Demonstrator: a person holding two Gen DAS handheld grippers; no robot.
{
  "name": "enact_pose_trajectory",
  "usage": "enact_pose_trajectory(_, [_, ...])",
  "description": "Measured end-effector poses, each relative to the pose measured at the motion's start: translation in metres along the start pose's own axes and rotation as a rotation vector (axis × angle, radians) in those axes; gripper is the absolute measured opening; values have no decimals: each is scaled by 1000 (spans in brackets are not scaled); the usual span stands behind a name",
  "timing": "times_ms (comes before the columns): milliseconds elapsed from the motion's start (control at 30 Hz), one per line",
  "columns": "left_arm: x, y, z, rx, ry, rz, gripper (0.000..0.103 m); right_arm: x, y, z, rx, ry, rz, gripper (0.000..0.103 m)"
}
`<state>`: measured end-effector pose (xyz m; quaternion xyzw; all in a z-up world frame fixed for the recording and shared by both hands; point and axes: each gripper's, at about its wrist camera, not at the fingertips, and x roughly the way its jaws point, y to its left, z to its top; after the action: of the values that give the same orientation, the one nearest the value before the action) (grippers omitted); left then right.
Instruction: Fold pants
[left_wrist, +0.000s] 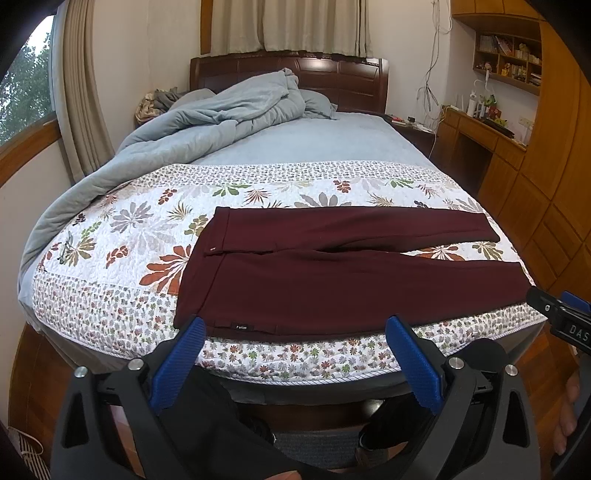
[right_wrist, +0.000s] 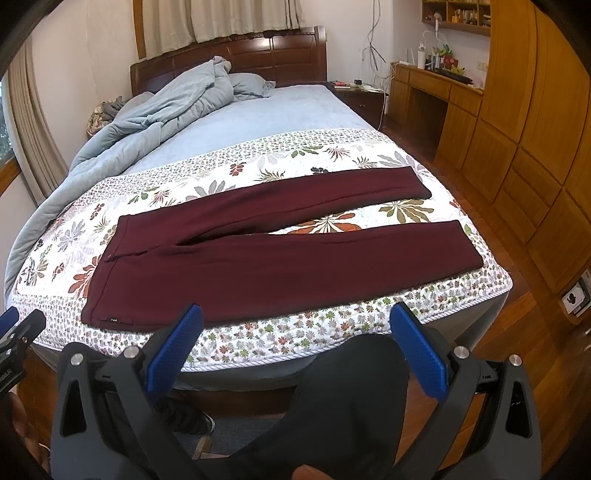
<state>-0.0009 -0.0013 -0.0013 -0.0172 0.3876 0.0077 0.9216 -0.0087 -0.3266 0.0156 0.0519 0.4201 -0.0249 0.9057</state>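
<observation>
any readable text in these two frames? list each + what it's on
"DAS": white letters on the black body of the right tongs, cut off at the frame edge.
Small white tag on the pants waistband, near edge: lettering too blurred to read.
Book spines and desk items on the shelves: too small to read.
Nothing else legible.

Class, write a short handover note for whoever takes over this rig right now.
Left claw: open, empty, held off the near bed edge by the waistband.
Right claw: open, empty, near the bed edge at mid-leg.
Maroon pants: flat on the floral quilt, waist left, both legs spread apart to the right.
Done: pants laid out; no fold yet.
Left: bring one leg over the other, then fold lengthwise.
</observation>
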Motion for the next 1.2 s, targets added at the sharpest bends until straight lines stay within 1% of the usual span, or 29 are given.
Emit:
enact_pose_trajectory(600, [-6,-4,6,0,-2,2,99,-2,0,2,-1,-7,1,101])
enact_pose_trajectory(1200, [-4,-3,6,3,2,-5,99,4,2,1,-1,12,-1,101])
